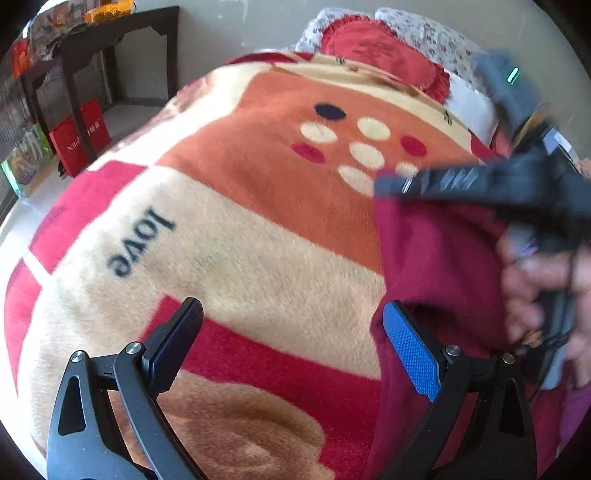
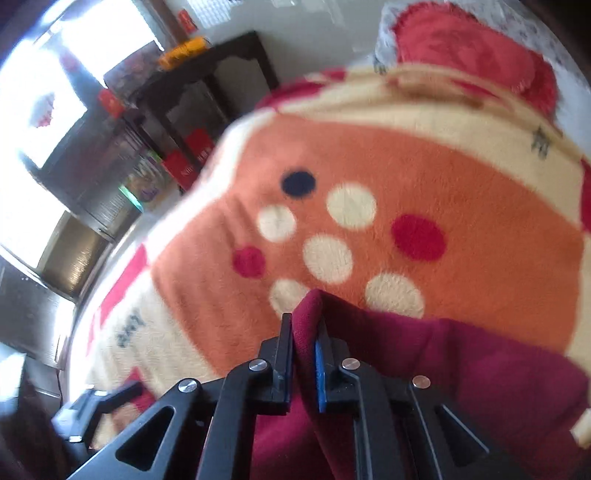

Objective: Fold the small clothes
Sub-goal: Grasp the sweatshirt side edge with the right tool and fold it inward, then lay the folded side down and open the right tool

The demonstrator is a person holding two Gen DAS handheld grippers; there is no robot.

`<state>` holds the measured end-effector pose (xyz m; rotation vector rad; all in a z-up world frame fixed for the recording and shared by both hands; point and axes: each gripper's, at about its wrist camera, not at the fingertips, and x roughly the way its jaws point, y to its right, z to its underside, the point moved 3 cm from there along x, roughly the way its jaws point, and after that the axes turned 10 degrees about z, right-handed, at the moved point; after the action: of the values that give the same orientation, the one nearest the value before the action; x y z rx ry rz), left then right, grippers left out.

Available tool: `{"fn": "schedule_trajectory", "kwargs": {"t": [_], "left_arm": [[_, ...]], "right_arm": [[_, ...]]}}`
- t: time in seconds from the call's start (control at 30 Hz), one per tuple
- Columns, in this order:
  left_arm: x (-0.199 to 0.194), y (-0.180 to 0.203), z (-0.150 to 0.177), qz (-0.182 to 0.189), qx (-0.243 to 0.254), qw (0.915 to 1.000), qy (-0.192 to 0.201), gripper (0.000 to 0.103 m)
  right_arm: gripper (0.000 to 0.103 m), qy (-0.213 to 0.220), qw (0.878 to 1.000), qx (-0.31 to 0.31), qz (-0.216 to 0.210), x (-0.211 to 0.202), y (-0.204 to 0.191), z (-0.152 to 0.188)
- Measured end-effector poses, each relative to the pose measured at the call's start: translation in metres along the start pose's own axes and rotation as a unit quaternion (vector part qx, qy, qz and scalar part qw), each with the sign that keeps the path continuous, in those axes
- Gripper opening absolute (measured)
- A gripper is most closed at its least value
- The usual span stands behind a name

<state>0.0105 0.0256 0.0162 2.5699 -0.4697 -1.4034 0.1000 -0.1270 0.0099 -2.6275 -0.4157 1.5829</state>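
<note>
A dark red garment [image 1: 436, 266] lies on a plush blanket [image 1: 258, 229] with an orange, cream and red cartoon print. My left gripper [image 1: 295, 343] is open, its blue-padded right finger [image 1: 412, 354] at the garment's left edge, nothing held. My right gripper [image 2: 303, 328] is shut on a fold of the dark red garment [image 2: 461, 365] and lifts it off the blanket [image 2: 424, 177]. In the left wrist view the right gripper [image 1: 380, 184] reaches in from the right, blurred, with the person's hand [image 1: 546, 291] on it.
A red round cushion [image 1: 384, 51] and a floral pillow [image 1: 436, 33] lie at the far end of the bed. A dark wooden table [image 1: 110, 33] and red boxes [image 1: 79, 136] stand on the floor at the left, past the bed's edge.
</note>
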Motion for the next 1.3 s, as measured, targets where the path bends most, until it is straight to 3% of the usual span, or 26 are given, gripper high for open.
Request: {"fn": "schedule_trajectory", "kwargs": {"t": [0.1,0.2,0.23,0.33,0.4,0.53,0.63,0.7,0.83,0.9,0.93,1.03,1.3], "left_arm": [[-0.013,0.001,-0.006,0.002,0.003,0.9998,0.018,0.099],[-0.018,0.009,-0.013,0.016,0.010,0.9995,0.025,0.099],[-0.017,0.013,-0.016,0.020,0.015,0.9994,0.025,0.099],[-0.011,0.030,-0.024,0.039,0.026,0.9986,0.024,0.099],[0.000,0.041,-0.026,0.044,0.035,0.9984,0.010,0.099],[0.037,0.040,-0.016,0.004,0.027,0.9988,-0.042,0.099],[0.046,0.032,-0.006,0.002,0.011,0.9985,-0.053,0.099],[0.045,0.031,-0.003,0.001,0.010,0.9991,-0.040,0.099],[0.046,0.037,-0.001,-0.014,0.018,0.9989,-0.041,0.099],[0.046,0.038,-0.001,-0.018,0.020,0.9987,-0.042,0.099],[0.046,0.039,0.000,-0.020,0.022,0.9987,-0.042,0.099],[0.046,0.039,0.004,-0.023,0.028,0.9985,-0.042,0.099],[0.048,0.050,0.007,-0.035,0.051,0.9972,-0.042,0.099]], "right_arm": [[0.011,0.005,0.999,0.027,-0.016,-0.003,0.005,0.006],[0.033,0.041,0.996,0.068,-0.045,-0.049,0.020,0.016],[0.042,0.056,0.995,0.073,-0.037,-0.066,0.026,0.024],[0.046,0.082,0.993,0.087,-0.008,-0.111,0.053,0.047],[0.049,0.087,0.991,0.097,0.037,-0.133,0.075,0.067],[0.058,0.081,0.976,0.143,0.145,-0.173,0.146,0.122],[0.059,0.074,0.957,0.207,0.189,-0.196,0.201,0.164],[0.059,0.066,0.949,0.237,0.198,-0.198,0.221,0.183],[0.059,0.061,0.957,0.222,0.178,-0.185,0.219,0.188],[0.037,0.057,0.959,0.194,0.199,-0.177,0.211,0.188],[0.020,0.052,0.955,0.179,0.229,-0.172,0.205,0.187],[0.005,0.051,0.951,0.178,0.246,-0.170,0.210,0.192],[0.004,0.057,0.942,0.207,0.257,-0.171,0.225,0.207]]}}
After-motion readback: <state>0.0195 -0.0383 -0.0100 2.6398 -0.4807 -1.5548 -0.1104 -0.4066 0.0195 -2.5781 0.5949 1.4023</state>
